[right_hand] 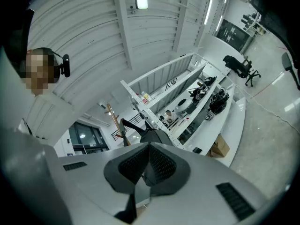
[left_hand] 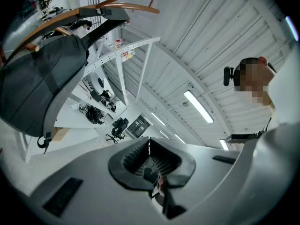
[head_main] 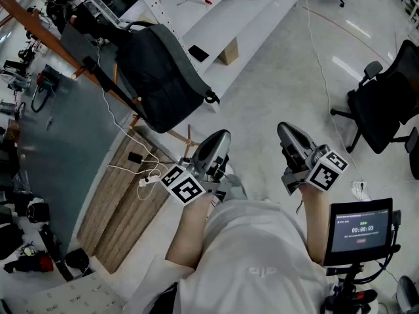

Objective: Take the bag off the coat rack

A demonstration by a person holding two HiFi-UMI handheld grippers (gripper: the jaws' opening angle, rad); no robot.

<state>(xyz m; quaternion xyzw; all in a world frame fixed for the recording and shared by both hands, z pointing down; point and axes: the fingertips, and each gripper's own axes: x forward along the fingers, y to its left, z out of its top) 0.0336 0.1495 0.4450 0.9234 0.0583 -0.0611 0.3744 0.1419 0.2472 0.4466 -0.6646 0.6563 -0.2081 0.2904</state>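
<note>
Nothing's done yet: the bag [head_main: 160, 77] hangs on the coat rack [head_main: 39, 28]. Left gripper [head_main: 216, 150] and right gripper [head_main: 292, 139] hover nearby, jaws pressed together, empty.

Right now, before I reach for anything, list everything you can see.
Bag: one, dark grey, hanging on the coat rack, upper left
Coat rack: one, brown wood, upper left
Bench: one, white, behind the bag
Cardboard box: one, tan, under the bench
Power strip: one, white, on the wooden floor panel
Office chair: one, black, right edge
Screen: one, black, lower right
Left claw: one, grey, shut, empty
Right claw: one, grey, shut, empty
</note>
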